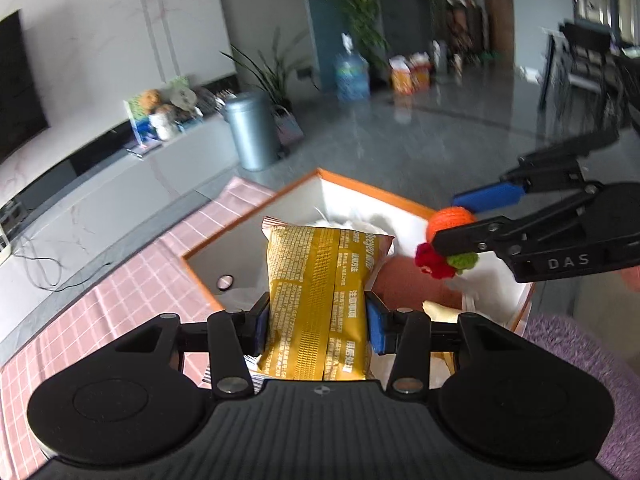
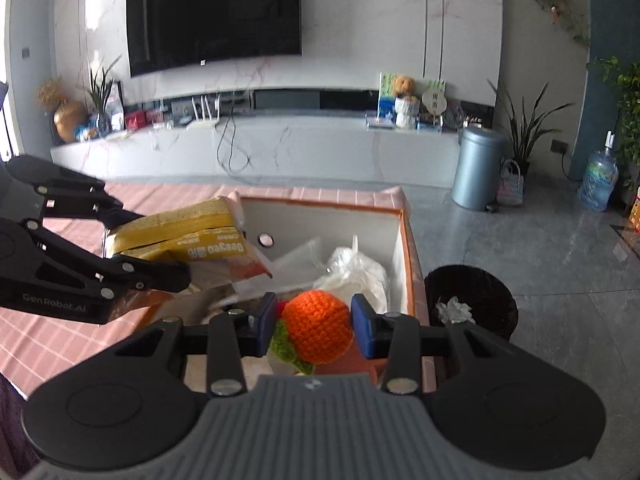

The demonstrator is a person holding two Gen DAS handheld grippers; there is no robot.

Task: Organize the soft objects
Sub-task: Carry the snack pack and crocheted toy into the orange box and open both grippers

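Note:
My left gripper is shut on a yellow packet with printed text, held over the orange-rimmed white box. In the right wrist view the same packet sits in the left gripper at the box's left side. My right gripper is shut on an orange crocheted ball with green and red knitted parts, above the near end of the box. From the left wrist view that ball hangs in the right gripper over the box's right side.
The box holds white plastic bags and a salmon item. It stands on a pink checked tablecloth. A black waste bin stands on the floor right of the table, a grey metal bin farther off. Purple fabric lies near right.

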